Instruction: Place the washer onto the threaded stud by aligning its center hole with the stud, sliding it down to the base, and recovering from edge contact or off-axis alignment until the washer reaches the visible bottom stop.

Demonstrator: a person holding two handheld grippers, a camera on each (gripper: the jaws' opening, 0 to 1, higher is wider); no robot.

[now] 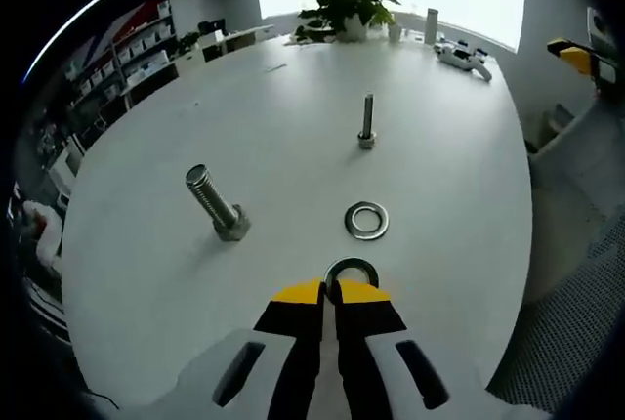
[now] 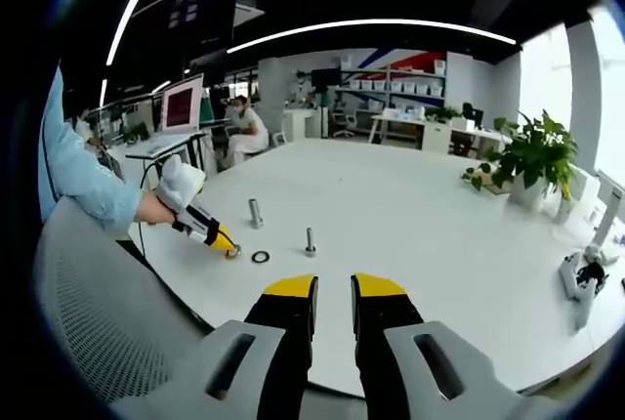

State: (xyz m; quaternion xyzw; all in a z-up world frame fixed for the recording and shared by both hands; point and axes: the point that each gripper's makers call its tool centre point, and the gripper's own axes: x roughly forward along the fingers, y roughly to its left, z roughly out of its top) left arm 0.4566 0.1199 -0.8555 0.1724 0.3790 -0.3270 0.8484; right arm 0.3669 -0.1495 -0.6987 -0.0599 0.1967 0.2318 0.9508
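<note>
The left tool pinches a washer by its edge, low over the white worktop. Such a small hold could let the washer twist or drop. It could also catch the top of the thin stud if it comes in tilted. A second washer and a big bolt lie near. The right tool hangs back, narrow and empty. The worktop edge is close behind; ahead there is plenty of room.

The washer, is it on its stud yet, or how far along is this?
Not yet. The left gripper has its fingers shut on one washer, just off the table. A second washer lies flat. Both studs, the thick bolt and thin bolt, stand bare.
</note>
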